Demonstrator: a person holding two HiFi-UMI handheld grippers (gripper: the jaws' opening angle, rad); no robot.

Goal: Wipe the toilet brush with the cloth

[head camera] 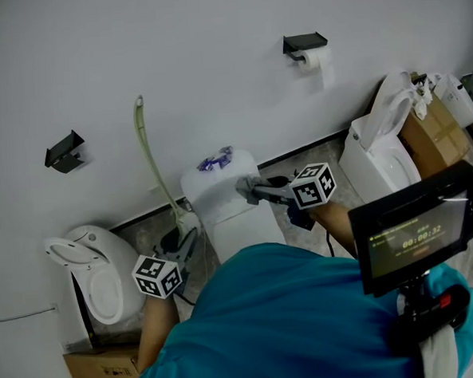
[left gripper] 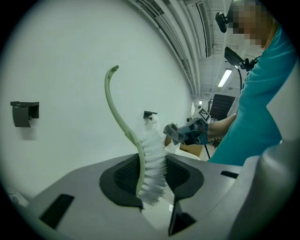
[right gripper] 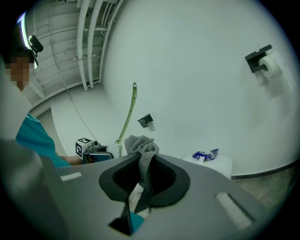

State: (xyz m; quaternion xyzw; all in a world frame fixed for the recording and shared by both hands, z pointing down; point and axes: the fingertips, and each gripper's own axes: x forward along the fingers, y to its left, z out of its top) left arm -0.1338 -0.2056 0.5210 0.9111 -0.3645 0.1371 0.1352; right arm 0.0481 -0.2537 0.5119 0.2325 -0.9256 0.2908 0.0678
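My left gripper [left gripper: 152, 178], jaws half closed, grips the toilet brush [left gripper: 154, 154] by its bristle head, with the handle rising above it. My right gripper [right gripper: 143, 180] pinches the cloth [right gripper: 140, 145], well apart from the brush. I judge all the wiping is left.

Blue wrapper [head camera: 216, 160] on cistern lid [head camera: 211, 190], near its wall-side edge. Toilet roll [head camera: 316, 60] in black wall holder [head camera: 303, 42]. Cardboard box [head camera: 434, 130] far right.

The screen [head camera: 419, 241] at your right shows a timer that seems to read 00:00:32. You can't read the blurred line above it.
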